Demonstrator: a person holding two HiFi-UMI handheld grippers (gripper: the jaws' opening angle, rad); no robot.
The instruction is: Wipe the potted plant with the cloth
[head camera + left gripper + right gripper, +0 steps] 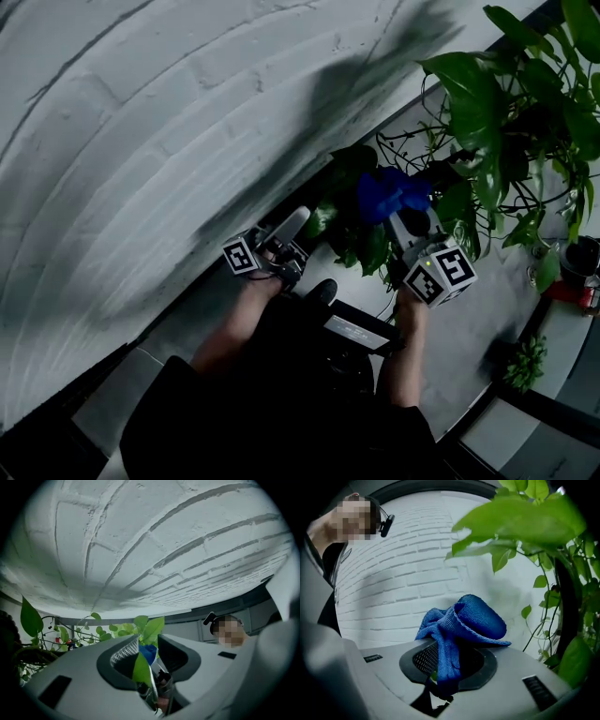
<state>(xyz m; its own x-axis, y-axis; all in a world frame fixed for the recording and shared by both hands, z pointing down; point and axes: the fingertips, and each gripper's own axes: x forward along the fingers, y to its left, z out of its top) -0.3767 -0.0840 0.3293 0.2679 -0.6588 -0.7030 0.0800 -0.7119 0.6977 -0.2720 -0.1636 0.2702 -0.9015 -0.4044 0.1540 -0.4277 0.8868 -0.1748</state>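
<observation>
Right hand-held gripper (pixel 447 667) pinching blue cloth (pixel 474 619), left hand-held gripper (pixel 149 652) spread round a leaf (pixel 140 670) (its view only)

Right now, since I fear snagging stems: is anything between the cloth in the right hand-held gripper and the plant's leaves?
Nothing visible does. The cloth, clamped in the right hand-held gripper, sits among the leaves of the potted plant. The left hand-held gripper has its jaws apart around one leaf, with the cloth showing beyond it.

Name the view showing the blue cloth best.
Right gripper view: the blue cloth fills the centre, pinched in the right tool. Head view shows a blue bunch among leaves; left gripper view, only a sliver behind a leaf.
</observation>
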